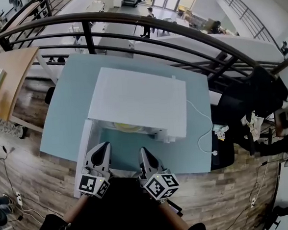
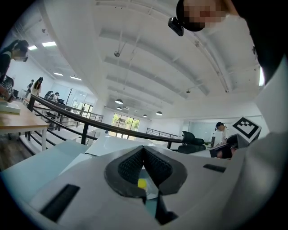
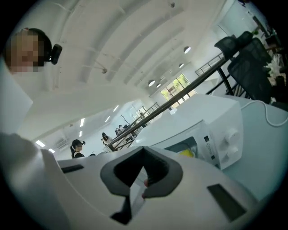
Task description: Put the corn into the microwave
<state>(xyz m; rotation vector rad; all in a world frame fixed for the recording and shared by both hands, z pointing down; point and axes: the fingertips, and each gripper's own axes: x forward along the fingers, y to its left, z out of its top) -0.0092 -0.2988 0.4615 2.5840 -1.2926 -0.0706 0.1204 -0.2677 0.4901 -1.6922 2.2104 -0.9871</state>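
A white microwave [image 1: 138,100] stands on the light blue table [image 1: 74,107], its door [image 1: 83,148] swung open to the left. The yellow corn [image 1: 127,127] lies inside the cavity. It also shows in the right gripper view as the corn [image 3: 186,153] beside the microwave's knobs [image 3: 230,137], and as a yellow spot of corn [image 2: 141,183] seen past the left jaws. My left gripper [image 1: 102,146] and right gripper [image 1: 142,151] hover side by side in front of the opening, apart from the corn. Both are shut with nothing held: left gripper [image 2: 143,148], right gripper [image 3: 143,149].
A white cable [image 1: 204,127] runs from the microwave to a plug near the table's right front edge. A dark railing [image 1: 127,17] curves behind the table. A black chair [image 1: 260,94] stands to the right, a wooden table [image 1: 8,77] to the left. People move in the background.
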